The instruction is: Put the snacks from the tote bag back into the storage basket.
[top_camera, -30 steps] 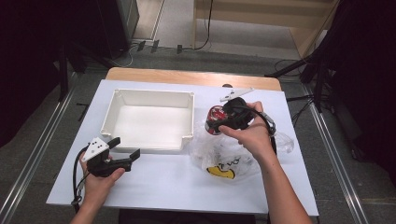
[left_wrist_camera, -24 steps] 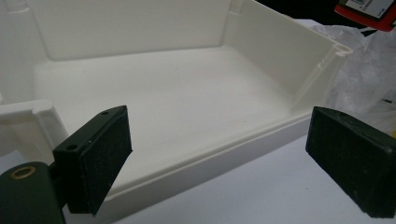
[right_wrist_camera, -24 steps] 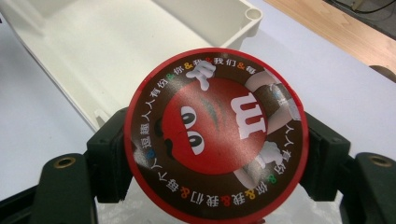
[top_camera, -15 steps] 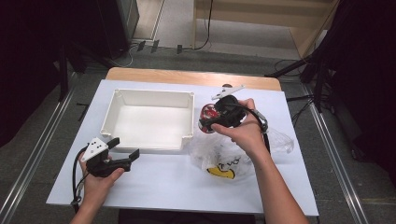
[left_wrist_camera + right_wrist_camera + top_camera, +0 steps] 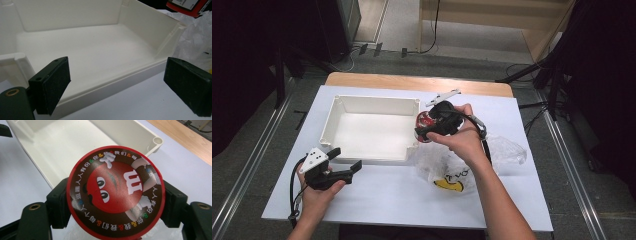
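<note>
So, round red candy tub [image 5: 115, 192] clamped between the right claw [image 5: 432, 127] pads, centre of the high view, over the white tray's [image 5: 362, 106] right corner, crinkly plastic bag [image 5: 507, 150] lower right, left claw [image 5: 343, 160] gaping, lower left on the table [image 5: 392, 185].

one white tray [image 5: 339, 107], one candy tin [image 5: 115, 194], one plastic bag [image 5: 507, 149]

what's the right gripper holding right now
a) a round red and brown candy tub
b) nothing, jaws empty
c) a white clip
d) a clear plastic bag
a: in the right gripper view the right gripper has its jaws clamped on both sides of the round candy tub, above the corner of the white tray.
</note>
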The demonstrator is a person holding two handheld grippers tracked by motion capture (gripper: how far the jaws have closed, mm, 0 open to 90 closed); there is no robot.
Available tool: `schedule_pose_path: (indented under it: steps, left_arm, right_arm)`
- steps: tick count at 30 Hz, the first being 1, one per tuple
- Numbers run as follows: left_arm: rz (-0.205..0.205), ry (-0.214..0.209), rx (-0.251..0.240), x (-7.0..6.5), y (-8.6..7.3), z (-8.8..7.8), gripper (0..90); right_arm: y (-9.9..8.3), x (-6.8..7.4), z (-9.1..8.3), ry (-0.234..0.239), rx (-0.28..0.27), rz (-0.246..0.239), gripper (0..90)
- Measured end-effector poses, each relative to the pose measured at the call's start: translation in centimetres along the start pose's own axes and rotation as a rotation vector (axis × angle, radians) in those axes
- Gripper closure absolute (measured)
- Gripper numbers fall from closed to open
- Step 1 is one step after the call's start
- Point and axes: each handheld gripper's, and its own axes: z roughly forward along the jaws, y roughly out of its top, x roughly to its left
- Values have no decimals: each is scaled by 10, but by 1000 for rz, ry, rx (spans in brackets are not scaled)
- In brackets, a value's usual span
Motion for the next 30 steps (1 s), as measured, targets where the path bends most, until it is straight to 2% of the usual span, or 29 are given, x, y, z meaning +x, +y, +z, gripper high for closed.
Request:
schedule_pose_path:
  steps: [30]
  left_arm:
    - [3,-2,-1,-1,0,0,73]
  right_arm:
    - [24,22,20,26,-1,-48,267]
